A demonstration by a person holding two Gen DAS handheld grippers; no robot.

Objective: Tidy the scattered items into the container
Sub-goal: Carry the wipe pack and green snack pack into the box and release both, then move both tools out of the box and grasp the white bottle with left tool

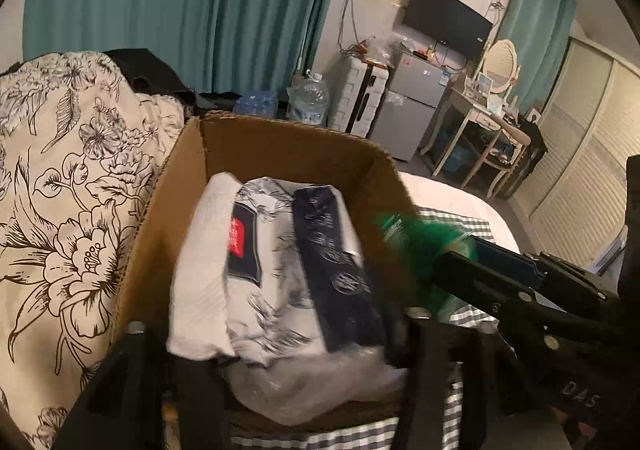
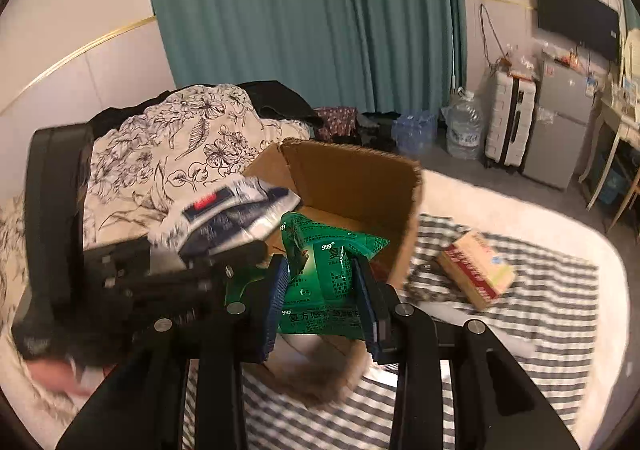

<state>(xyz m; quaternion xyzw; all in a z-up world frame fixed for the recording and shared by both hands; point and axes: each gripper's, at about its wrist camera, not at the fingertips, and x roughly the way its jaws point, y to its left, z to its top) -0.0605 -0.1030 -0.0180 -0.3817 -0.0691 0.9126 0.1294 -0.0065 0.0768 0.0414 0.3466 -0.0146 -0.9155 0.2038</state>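
The right tool is clenched on a green sachet pack, held just over the near rim of the cardboard box. The left tool stands released above the box, a white-and-navy packet lying inside it. A tan carton lies on the bed's striped cloth, right of the box.

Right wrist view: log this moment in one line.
right claw: shut on green packet | over cardboard box | tissue box: still out

Both wrist views overlook the cardboard box closely.
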